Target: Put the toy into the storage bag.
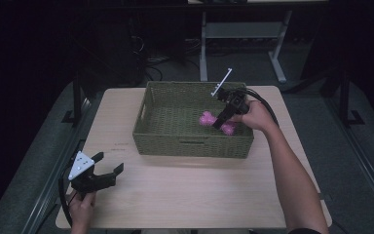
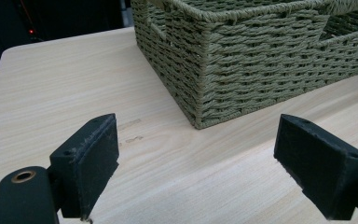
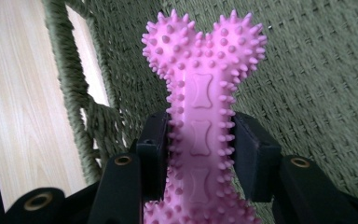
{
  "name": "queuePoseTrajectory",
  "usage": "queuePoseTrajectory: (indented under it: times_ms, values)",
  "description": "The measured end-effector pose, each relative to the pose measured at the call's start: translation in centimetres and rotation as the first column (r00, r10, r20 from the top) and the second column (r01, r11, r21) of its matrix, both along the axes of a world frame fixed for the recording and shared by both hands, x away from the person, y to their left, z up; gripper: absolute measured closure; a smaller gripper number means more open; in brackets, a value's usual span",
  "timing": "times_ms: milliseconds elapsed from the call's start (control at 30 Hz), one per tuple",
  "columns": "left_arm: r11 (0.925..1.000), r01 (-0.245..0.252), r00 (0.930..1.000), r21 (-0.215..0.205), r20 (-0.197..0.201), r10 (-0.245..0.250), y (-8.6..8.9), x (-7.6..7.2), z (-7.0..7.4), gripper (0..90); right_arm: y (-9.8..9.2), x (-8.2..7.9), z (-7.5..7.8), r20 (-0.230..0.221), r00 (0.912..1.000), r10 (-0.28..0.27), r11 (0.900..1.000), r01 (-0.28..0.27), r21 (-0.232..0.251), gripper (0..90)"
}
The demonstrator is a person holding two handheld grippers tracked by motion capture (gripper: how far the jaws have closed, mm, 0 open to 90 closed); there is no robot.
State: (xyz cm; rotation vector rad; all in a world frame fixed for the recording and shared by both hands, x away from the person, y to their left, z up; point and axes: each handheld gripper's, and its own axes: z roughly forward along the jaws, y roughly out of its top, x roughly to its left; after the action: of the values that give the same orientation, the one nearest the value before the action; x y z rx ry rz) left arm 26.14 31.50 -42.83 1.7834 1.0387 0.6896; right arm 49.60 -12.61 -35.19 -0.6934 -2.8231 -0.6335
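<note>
We see a pale wood-grain bench (image 1: 190, 190) at frame centre in the high view, in a dark room w/ grey floor; a white-legged desk frame (image 1: 243, 44) stands at upper centre. The room's edges are too dark to read. A green woven basket (image 1: 165, 139) sits on the upper half of the bench. The right tongs (image 1: 222, 119) reach down into its right part, clamped on the shaft of a pink spiky bone toy (image 3: 200, 93); the toy's near end is cut off at the bottom of the right gripper view & partly hidden by the tongs from above. The left tongs (image 1: 108, 166), lower left, gape wide w/ nothing between, near the basket corner (image 2: 200, 107).
</note>
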Motion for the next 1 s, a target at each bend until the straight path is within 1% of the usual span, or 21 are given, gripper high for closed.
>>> queuePoseTrajectory:
  times_ms: [100,267,367,500,633,767,833,933,1000]
  values:
    - [1.0000,-0.001,1.0000,0.000,0.000,0.001,0.0,0.0,0.0,13.3,0.0,0.1,-0.5,-0.004,1.0000,0.005,1.000,-0.005,-0.016,57.6]
    - [1.0000,0.000,1.0000,-0.002,-0.001,0.000,0.0,0.0,0.0,13.3,0.2,0.1,-0.7,-0.010,0.9999,0.003,1.000,-0.003,-0.011,57.6]
    - [1.0000,0.000,1.0000,-0.005,0.000,0.000,0.0,0.0,0.0,13.3,0.2,0.0,-0.9,-0.014,0.9999,-0.003,1.000,0.003,0.007,57.6]
    - [1.0000,0.002,1.0000,-0.003,-0.001,-0.002,-0.1,0.0,0.0,13.3,0.0,-0.1,-1.5,-0.019,0.9998,-0.010,1.000,0.010,0.006,57.6]
    - [1.0000,0.001,1.0000,-0.002,-0.001,-0.001,-0.1,0.0,0.0,13.3,0.2,-0.2,-2.1,-0.028,0.9996,-0.004,1.000,0.003,-0.020,57.5]
    - [1.0000,0.001,1.0000,-0.003,-0.001,-0.001,-0.1,0.1,-0.1,13.3,0.4,-0.2,-2.2,-0.031,0.9995,-0.001,1.000,0.000,-0.015,57.4]
    - [1.0000,0.000,1.0000,-0.003,-0.002,0.000,-0.1,0.1,0.0,13.3,0.6,-0.2,-2.4,-0.036,0.9994,0.001,1.000,-0.002,-0.025,57.4]
    - [1.0000,0.000,1.0000,-0.002,-0.002,0.000,-0.1,0.0,0.0,13.3,0.9,-0.2,-2.6,-0.043,0.9991,0.003,1.000,-0.004,-0.025,57.1]
    - [1.0000,0.001,1.0000,-0.004,-0.001,-0.001,-0.1,0.0,0.0,13.3,1.1,-0.2,-2.7,-0.037,0.9993,0.005,1.000,-0.006,-0.031,56.8]
